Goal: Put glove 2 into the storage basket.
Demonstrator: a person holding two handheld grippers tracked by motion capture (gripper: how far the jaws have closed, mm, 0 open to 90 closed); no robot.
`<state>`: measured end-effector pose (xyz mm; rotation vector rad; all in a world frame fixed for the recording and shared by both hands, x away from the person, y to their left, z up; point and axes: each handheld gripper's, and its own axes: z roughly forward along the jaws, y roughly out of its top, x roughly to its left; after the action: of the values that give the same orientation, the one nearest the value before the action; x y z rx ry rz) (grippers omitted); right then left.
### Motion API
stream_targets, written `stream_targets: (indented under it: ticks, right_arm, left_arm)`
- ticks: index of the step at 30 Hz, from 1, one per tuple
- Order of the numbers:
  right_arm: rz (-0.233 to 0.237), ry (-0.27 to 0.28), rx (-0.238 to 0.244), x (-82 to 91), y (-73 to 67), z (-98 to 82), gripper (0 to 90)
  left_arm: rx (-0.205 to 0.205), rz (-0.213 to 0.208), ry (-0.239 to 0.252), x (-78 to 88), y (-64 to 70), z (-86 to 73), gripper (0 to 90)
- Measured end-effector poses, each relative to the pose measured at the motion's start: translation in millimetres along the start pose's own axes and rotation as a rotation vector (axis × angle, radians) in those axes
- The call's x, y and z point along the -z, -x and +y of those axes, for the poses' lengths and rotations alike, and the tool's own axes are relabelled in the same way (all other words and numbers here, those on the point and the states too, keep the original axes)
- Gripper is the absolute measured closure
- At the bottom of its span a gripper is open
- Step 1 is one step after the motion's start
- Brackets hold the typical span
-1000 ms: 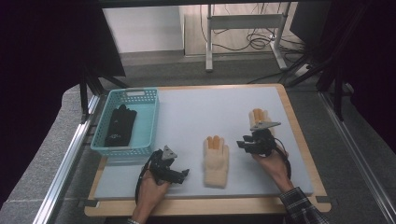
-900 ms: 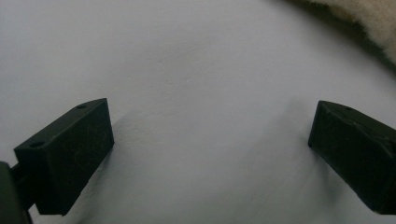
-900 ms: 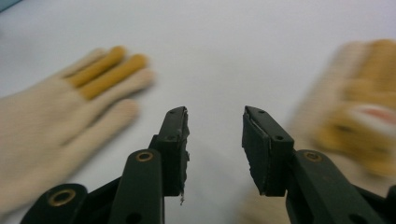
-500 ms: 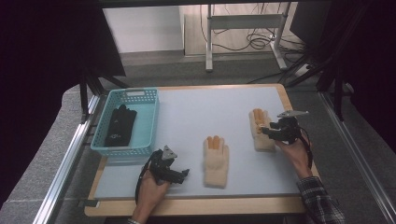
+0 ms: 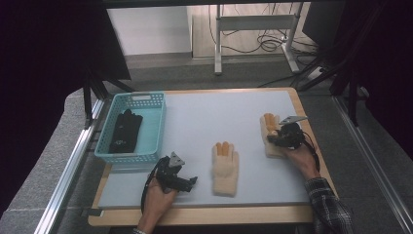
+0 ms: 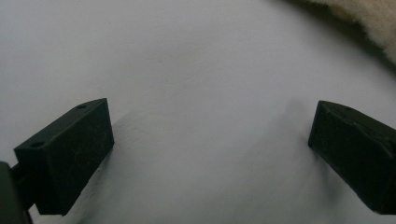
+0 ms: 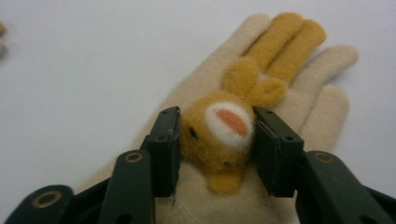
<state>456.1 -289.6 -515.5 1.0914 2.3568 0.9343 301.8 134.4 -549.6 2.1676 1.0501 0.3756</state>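
A cream glove with orange fingers (image 5: pixel 269 127) lies palm-down at the table's right side. Seen in the right gripper view, this glove (image 7: pixel 299 93) bears a plush orange animal face (image 7: pixel 224 126). My right gripper (image 7: pixel 215 140) has just been closing, and its pads now press on both sides of that face. From above, the right gripper (image 5: pixel 275 140) sits on the glove's wrist end. A second matching glove (image 5: pixel 225 168) lies at the centre front. My left gripper (image 5: pixel 190 183) rests just left of it, open (image 6: pixel 210 149) over bare table, with the glove's edge (image 6: pixel 373 18) at the upper right.
A teal basket (image 5: pixel 141 97) stands at the table's left and holds a pair of black gloves (image 5: pixel 125 130). The white table top (image 5: pixel 219 117) has a wooden rim. Metal rails run along both sides, and a desk frame with cables stands beyond the far edge.
My right hand has moved right, from beside the centre glove onto the right-hand glove, and its jaws now hold the plush face. The left hand has not moved.
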Motion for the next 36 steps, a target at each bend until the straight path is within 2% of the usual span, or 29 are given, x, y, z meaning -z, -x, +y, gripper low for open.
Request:
stream_targets:
  ticks: [3, 6, 13, 17, 25, 36]
  right_arm:
    - [-0.006, 0.0, -0.035, 3.3, -2.0, -0.1, 56.6]
    - [0.012, 0.014, -0.054, 9.1, -5.9, 1.4, 56.7]
    - [0.019, 0.05, -0.061, 28.4, -17.4, 4.9, 56.3]
    - [0.041, 0.066, -0.06, 37.5, -27.8, 4.7, 56.0]
    - [0.089, 0.1, -0.031, 57.1, -62.1, 11.4, 55.9]
    - [0.196, 0.152, -0.001, 82.3, -116.7, 24.6, 55.7]
  left_arm:
    - [-0.001, 0.001, 0.0, 0.0, 0.1, 0.0, 0.3]
    - [-0.001, 0.0, 0.0, 0.0, 0.0, 0.0, 0.3]
    - [-0.001, 0.001, 0.001, 0.0, 0.0, 0.0, 0.3]
    - [0.0, 0.001, 0.0, 0.0, 0.1, 0.0, 0.3]
    - [0.0, 0.001, 0.001, 0.0, 0.1, -0.1, 0.3]
    - [-0.001, 0.002, 0.002, -0.1, 0.0, 0.0, 0.3]
